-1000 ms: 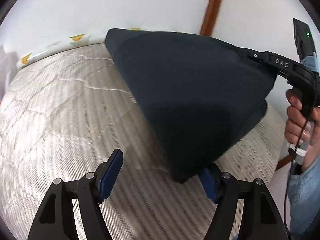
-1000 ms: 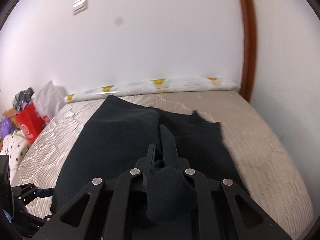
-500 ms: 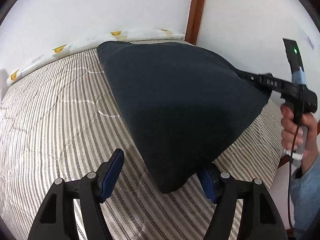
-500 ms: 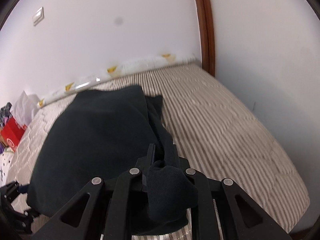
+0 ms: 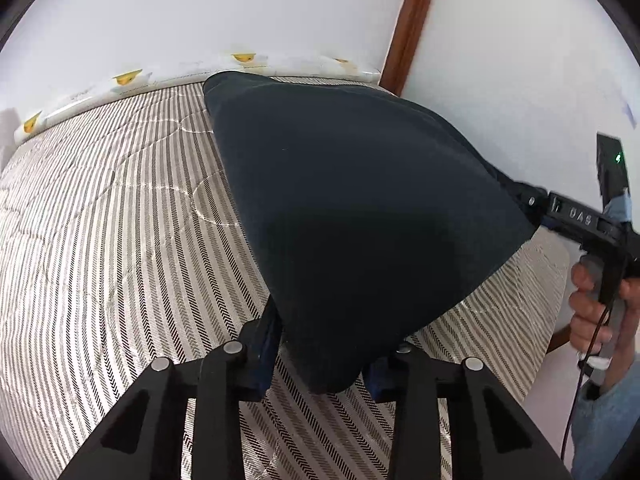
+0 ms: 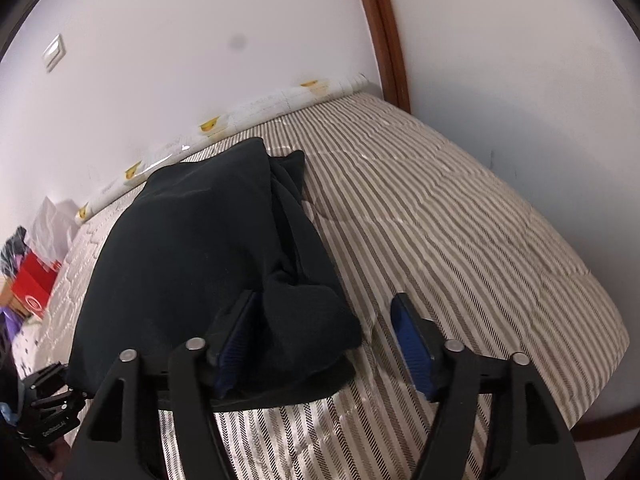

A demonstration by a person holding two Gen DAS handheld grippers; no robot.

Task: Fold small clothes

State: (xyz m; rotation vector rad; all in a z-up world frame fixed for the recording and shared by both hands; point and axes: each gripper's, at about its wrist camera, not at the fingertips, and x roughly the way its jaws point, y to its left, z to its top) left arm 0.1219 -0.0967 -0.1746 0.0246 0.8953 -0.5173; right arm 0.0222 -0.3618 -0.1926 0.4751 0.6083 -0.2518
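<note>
A dark navy garment (image 5: 360,208) lies folded over on the striped mattress (image 5: 120,240). My left gripper (image 5: 324,360) is closing on its near corner, and the bunched cloth fills the gap between the blue pads. At the garment's right corner is my right gripper (image 5: 532,204), held by a person's hand (image 5: 592,312). In the right wrist view the right gripper (image 6: 324,320) is opening. A bunch of the garment (image 6: 192,264) rests against its left pad (image 6: 236,336), while the right pad (image 6: 412,344) stands clear over the mattress.
A white roll with yellow marks (image 5: 132,80) runs along the far wall. A brown wooden post (image 5: 412,20) stands in the corner. A red bag and other clutter (image 6: 32,292) sit beyond the bed's left side. The bed's right edge (image 6: 600,360) is close to the wall.
The left jaws came together onto the garment's near corner. The right gripper sank toward the mattress, then its jaws parted and let go of the cloth bunch.
</note>
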